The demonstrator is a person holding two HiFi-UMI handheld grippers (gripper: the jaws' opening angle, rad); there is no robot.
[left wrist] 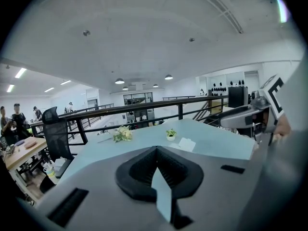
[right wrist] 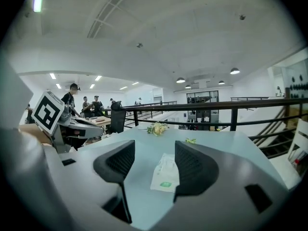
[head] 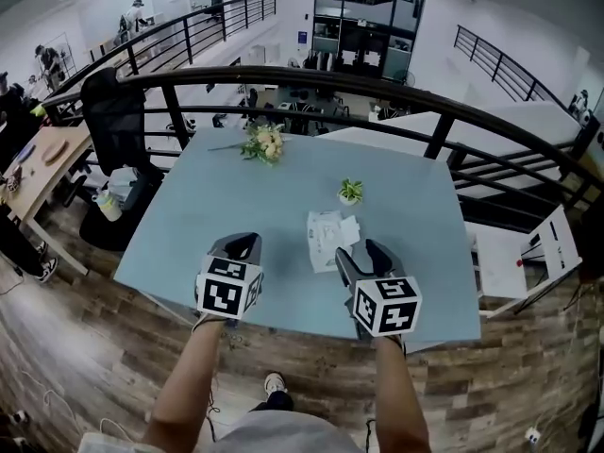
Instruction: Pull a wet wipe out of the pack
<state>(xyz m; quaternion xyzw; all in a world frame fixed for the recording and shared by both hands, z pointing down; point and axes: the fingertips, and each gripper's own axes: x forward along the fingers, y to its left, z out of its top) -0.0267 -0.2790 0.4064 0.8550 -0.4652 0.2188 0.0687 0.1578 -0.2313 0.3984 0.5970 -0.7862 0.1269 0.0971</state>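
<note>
Blue-grey table (head: 189, 225) by a black railing (head: 396, 81).

Containers:
- Wet wipe pack (head: 323, 241) lies flat on the table, right of centre and toward the near edge. It is pale, with a small green label at the end nearest the right gripper. I cannot make out its contents or its opening.
- A white sheet (head: 350, 228) lies against the pack's right side. I cannot tell whether it comes from the pack.
- A small white pot (head: 350, 196) stands just beyond the pack and holds a green plant.
- A bunch of pale flowers (head: 263, 143) lies loose on the far part of the table, well apart from the pack.

Jaws:
- Left gripper (head: 243, 244) hangs over the table's near edge, left of the pack and apart from it. In its own view the jaws are closed tip to tip with nothing between them, and only a sliver of table shows behind the pads.
- Right gripper (right wrist: 154, 148) is held just right of the pack, above the table. Its jaws stand wide apart and grip nothing. The pack shows on the table in the gap between them, and neither pad touches it.

Each gripper is held by a bare forearm at the near edge.
</note>
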